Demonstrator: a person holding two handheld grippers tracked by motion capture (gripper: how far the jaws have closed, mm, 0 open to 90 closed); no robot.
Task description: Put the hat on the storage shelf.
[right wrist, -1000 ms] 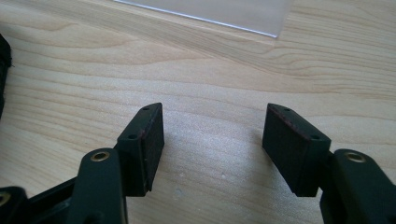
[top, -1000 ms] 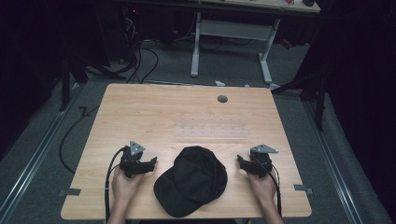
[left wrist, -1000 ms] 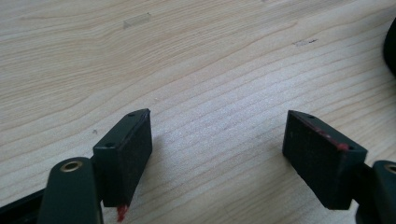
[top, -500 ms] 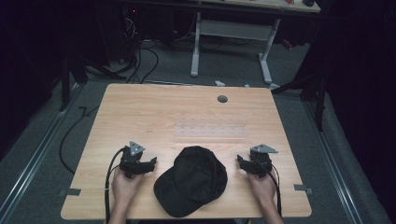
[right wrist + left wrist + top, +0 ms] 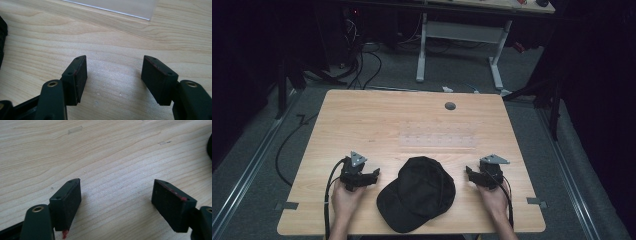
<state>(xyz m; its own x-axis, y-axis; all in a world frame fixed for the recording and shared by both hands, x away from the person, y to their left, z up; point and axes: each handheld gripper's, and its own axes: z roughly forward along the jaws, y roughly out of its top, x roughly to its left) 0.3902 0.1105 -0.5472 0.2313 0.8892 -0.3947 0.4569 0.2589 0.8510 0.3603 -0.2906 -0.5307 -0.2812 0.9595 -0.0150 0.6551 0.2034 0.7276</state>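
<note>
Black cap [image 5: 417,192] lies between left gripper [image 5: 371,177] and right gripper [image 5: 471,175], brim toward the person; both sets of jaws apart, empty, about equally near.

black cap [image 5: 417,200] lies flat near the table's [image 5: 377,120] front edge, crown up, brim toward front-left, untouched, nothing on it.
</note>
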